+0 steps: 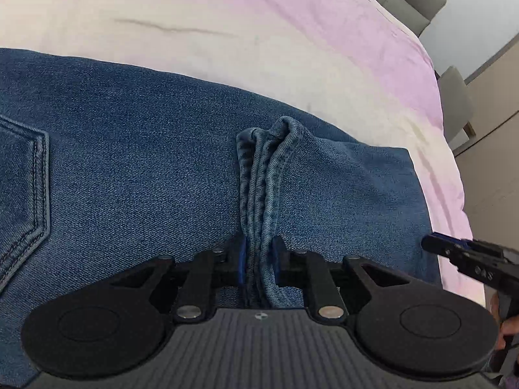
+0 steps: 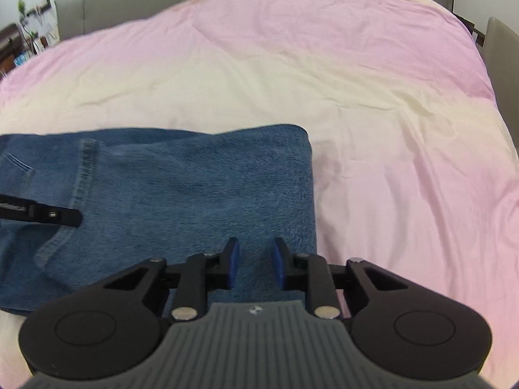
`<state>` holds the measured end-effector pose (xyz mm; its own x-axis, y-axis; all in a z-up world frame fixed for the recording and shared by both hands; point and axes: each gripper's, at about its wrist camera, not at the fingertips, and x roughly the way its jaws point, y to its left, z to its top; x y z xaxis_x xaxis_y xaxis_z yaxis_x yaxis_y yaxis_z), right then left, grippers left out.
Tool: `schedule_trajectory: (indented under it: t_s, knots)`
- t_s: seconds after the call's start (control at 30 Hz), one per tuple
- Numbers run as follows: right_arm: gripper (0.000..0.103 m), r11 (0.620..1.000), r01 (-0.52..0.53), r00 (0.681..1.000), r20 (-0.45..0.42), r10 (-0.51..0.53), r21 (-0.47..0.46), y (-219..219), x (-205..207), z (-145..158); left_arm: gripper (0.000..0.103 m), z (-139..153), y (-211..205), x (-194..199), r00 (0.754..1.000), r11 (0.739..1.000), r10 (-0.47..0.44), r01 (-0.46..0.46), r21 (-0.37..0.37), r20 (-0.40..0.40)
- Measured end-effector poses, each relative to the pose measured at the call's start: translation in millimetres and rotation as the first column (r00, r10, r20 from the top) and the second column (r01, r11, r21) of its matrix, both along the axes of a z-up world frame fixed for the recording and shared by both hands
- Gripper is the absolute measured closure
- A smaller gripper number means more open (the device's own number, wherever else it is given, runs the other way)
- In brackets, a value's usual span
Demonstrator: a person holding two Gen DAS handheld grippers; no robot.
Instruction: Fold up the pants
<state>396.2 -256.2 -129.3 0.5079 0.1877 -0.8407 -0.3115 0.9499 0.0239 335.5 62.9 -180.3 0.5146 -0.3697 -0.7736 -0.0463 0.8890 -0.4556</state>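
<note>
Blue jeans lie folded on the bed, with a back pocket at the left. My left gripper is shut on a bunched ridge of denim that stands up between its blue pads. In the right wrist view the same jeans end in a straight folded edge at the right. My right gripper hovers over that end with its pads a little apart; only flat denim shows beneath the gap. The right gripper also shows at the jeans' right edge, and the left gripper at the far left.
A pink and cream bed cover spreads wide beyond and to the right of the jeans. A grey headboard runs along the back. A grey chair stands off the bed's right side, and a cluttered shelf at the far left.
</note>
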Motion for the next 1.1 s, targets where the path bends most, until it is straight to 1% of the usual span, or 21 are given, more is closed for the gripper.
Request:
schedule_trajectory:
  t_s: [0.07,0.13,0.23,0.3,0.37,0.43,0.5,0.53,0.6,0.63,0.7,0.77,0.87,0.93,0.97,1.0,1.03,1.1]
  knots:
    - [0.095,1.000,0.017,0.999,-0.046,-0.017,-0.018,-1,12,-11,0.082,0,-1,1,1.000,0.999,-0.025,0.025,0.022,0.001]
    - [0.096,1.000,0.022,0.997,-0.074,-0.024,-0.022,-6,18,-21,0.080,-3,-3,3,0.999,0.999,-0.032,0.032,0.027,-0.002]
    - [0.096,0.999,0.027,0.996,-0.084,-0.029,-0.028,-5,21,-33,0.078,-5,-2,0,0.999,0.999,-0.032,0.032,0.019,0.009]
    - [0.096,0.999,0.040,0.996,-0.082,-0.043,-0.034,-2,21,-34,0.077,-3,0,-4,0.999,0.999,-0.034,0.034,0.024,0.012]
    - [0.095,0.997,0.025,0.997,-0.076,-0.030,-0.068,5,22,-27,0.076,2,7,-6,0.999,0.999,-0.044,0.044,0.016,0.009]
    - [0.091,0.997,0.017,0.997,-0.069,-0.022,-0.080,10,19,-18,0.075,12,15,-10,0.999,0.999,-0.044,0.044,0.005,0.001]
    - [0.091,0.999,0.004,0.999,-0.054,-0.007,-0.047,16,12,-5,0.070,25,25,-21,0.999,0.999,-0.036,0.036,0.037,0.007]
    - [0.091,0.999,-0.013,0.999,-0.036,0.012,-0.033,20,6,3,0.069,32,31,-26,0.999,0.998,-0.034,0.033,0.054,0.019]
    - [0.091,0.997,-0.067,0.998,-0.005,0.067,-0.024,32,-3,14,0.065,44,45,-38,0.999,0.998,-0.027,0.026,0.063,0.029]
    - [0.091,0.995,-0.099,0.995,0.000,0.099,-0.024,39,-7,17,0.063,50,56,-45,0.999,0.998,-0.018,0.016,0.066,0.030]
    - [0.091,0.987,-0.155,0.988,0.012,0.155,-0.042,54,-13,23,0.055,62,78,-60,0.999,0.997,0.019,-0.022,0.080,0.038]
    - [0.091,0.976,-0.210,0.977,0.025,0.212,-0.054,70,-20,27,0.052,76,101,-75,0.995,0.993,0.078,-0.083,0.086,0.057]
    - [0.090,0.958,-0.275,0.959,0.043,0.279,-0.076,90,-23,31,0.045,89,140,-99,0.979,0.978,0.191,-0.196,0.067,0.073]
    - [0.090,0.943,-0.319,0.944,0.058,0.325,-0.096,104,-26,35,0.041,93,170,-119,0.955,0.955,0.285,-0.290,0.062,0.081]
    - [0.090,0.932,-0.345,0.933,0.067,0.353,-0.107,111,-28,36,0.037,94,183,-127,0.941,0.941,0.327,-0.332,0.058,0.082]
    - [0.087,0.921,-0.372,0.921,0.080,0.382,-0.119,117,-30,38,0.034,93,197,-135,0.925,0.925,0.372,-0.376,0.046,0.083]
    - [0.085,0.903,-0.407,0.902,0.095,0.421,-0.138,124,-33,39,0.033,92,209,-142,0.910,0.911,0.407,-0.410,0.032,0.080]
    - [0.075,0.866,-0.467,0.866,0.110,0.489,-0.178,135,-33,40,0.033,84,234,-159,0.869,0.871,0.491,-0.491,-0.006,0.062]
